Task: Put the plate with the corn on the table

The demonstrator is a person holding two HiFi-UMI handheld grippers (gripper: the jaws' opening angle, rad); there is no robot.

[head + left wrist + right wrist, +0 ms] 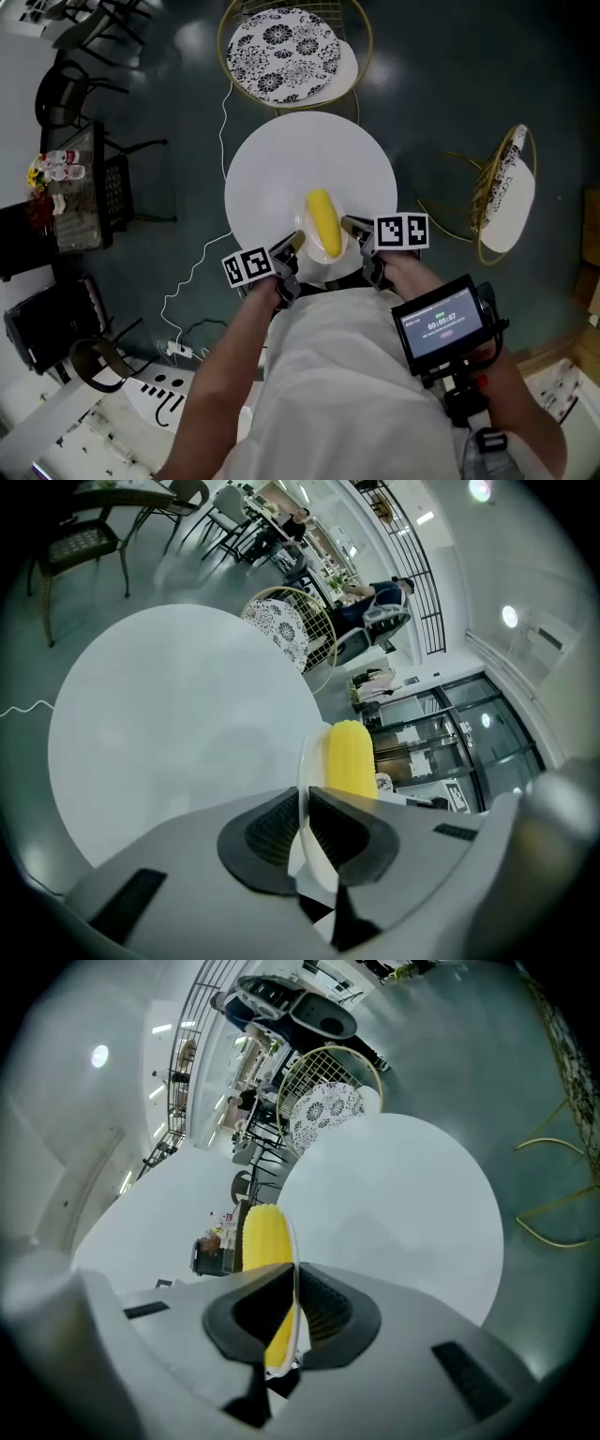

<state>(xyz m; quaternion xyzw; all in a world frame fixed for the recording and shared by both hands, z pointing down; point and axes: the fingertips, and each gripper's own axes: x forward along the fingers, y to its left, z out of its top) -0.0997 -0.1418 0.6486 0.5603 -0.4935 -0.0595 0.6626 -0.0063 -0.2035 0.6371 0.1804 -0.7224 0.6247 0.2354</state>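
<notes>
A white cable (192, 272) trails over the dark floor at the left, beside the round white table (281, 169). The left gripper (292, 247), with its marker cube (247, 266) on the near side, reaches in from the left and its fingers are closed on the left rim of the plate (314, 265). In the left gripper view the two black ribbed pads (272, 832) pinch that thin white rim (304, 789) edge-on, with the corn (350, 759) lying on the plate just past the fingertips and the table top (169, 724) beyond. In the head view the plate sits over the near edge of the table, between the two grippers; whether it touches the top cannot be told. The yellow corn (323, 223) lies lengthwise in the middle of the plate, clear of both sets of fingers. The right gripper (354, 228) comes in from the opposite side and is likewise clamped on the plate's right rim: in the right gripper view the rim (293, 1269) runs between its ribbed pads (323, 1309), with the corn (264, 1237) just beyond them. Beyond the table stands a wire chair with a patterned cushion (286, 42), and another wire chair (506, 192) stands at the far right
</notes>
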